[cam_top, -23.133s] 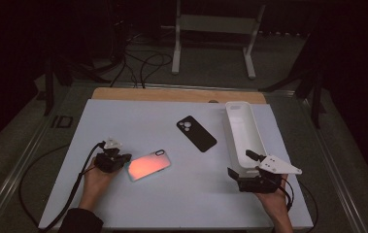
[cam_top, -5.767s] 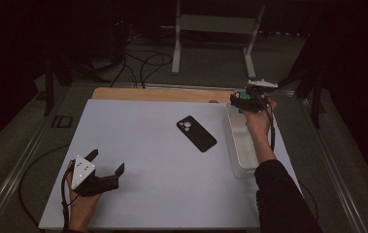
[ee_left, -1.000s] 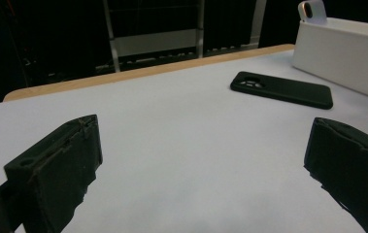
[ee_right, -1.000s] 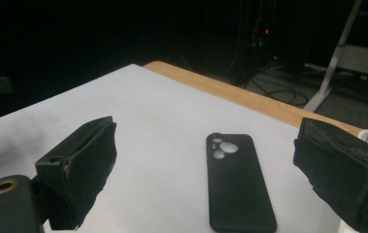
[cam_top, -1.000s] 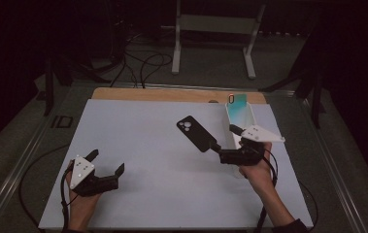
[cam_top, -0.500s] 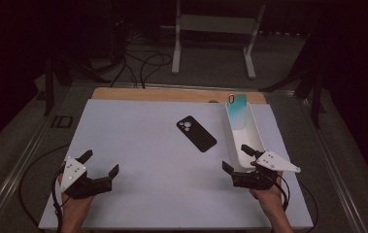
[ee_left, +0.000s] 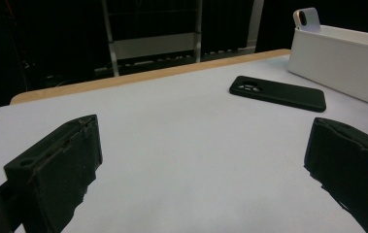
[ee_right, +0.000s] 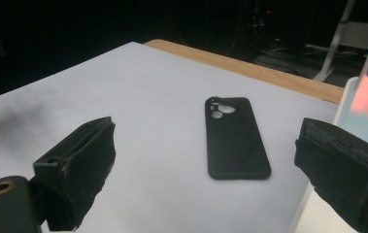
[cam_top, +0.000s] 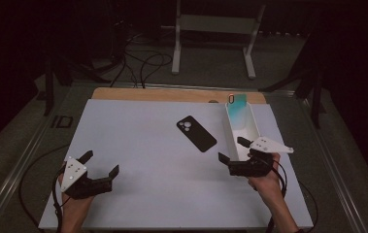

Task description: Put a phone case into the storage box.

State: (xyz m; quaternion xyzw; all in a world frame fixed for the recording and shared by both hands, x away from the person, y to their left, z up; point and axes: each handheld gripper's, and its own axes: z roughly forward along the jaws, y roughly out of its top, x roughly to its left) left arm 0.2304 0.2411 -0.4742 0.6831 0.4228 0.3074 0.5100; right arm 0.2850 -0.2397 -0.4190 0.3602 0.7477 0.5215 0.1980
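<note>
Black case (cam_top: pixel 196 133) lies mid-desk (cam_top: pixel 138 131); a teal one, seemingly, leans in the right-edge tray (cam_top: pixel 227 130). Both tongs (cam_top: pixel 99 164) (cam_top: pixel 229 151) gape, empty.

High view looks down from above; both low claw views share the black phone case (cam_top: pixel 196 133).

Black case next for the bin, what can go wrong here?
1. The black phone case lies flat on the white table, so the right tool may slide it rather than grip it.
2. The teal case leans upright at the far end of the white bin; a second drop might topple it.
</note>
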